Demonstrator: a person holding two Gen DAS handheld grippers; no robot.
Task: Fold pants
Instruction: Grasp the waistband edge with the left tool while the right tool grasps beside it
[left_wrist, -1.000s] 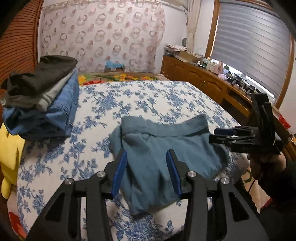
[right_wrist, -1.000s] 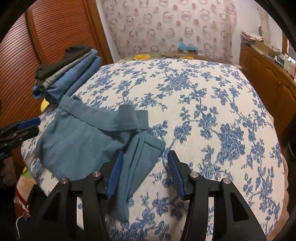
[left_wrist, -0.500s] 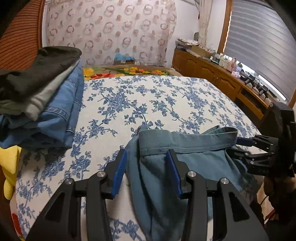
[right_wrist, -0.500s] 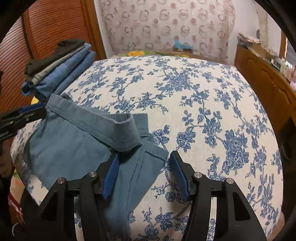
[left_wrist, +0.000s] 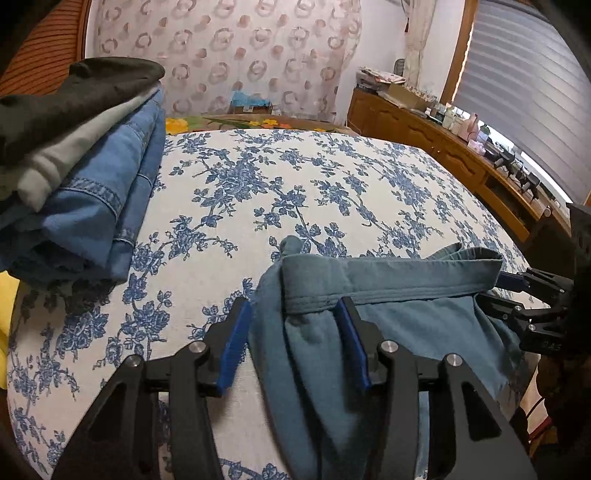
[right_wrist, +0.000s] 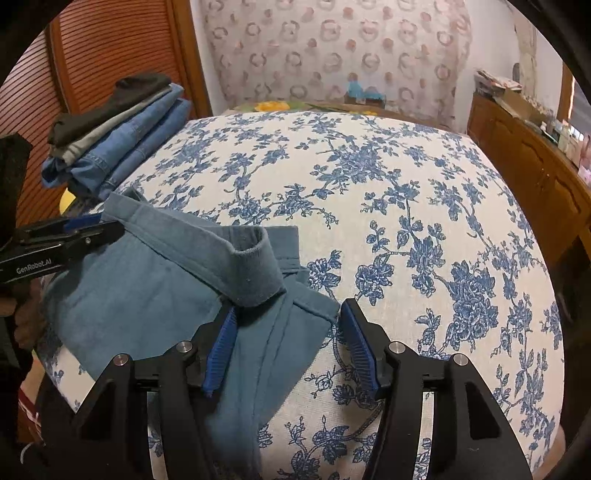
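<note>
Teal pants (left_wrist: 388, 280) lie on the near edge of the bed, waistband stretched across between both grippers. My left gripper (left_wrist: 293, 310) stands at the waistband's left end. Its jaws are opening, with fabric lying between the blue pads and no squeeze on it. In the right wrist view the pants (right_wrist: 147, 288) spread to the left, and the waistband's folded right end stands up at my right gripper (right_wrist: 289, 314). That gripper is open, with cloth between its pads. Each gripper also shows in the other's view: the left gripper (right_wrist: 118, 227) and the right gripper (left_wrist: 498, 284).
The bed (left_wrist: 295, 177) has a white sheet with blue flowers. A stack of folded clothes (left_wrist: 74, 177), jeans under grey and black, sits at its left side. A wooden sideboard (left_wrist: 461, 147) with small items runs along the right. A slatted wooden door (right_wrist: 110, 55) stands behind the stack.
My left gripper came forward and down to the waistband's left end, and its jaws widened a little. The crumpled pants now have their waistband drawn out between the grippers. The right gripper barely moved.
</note>
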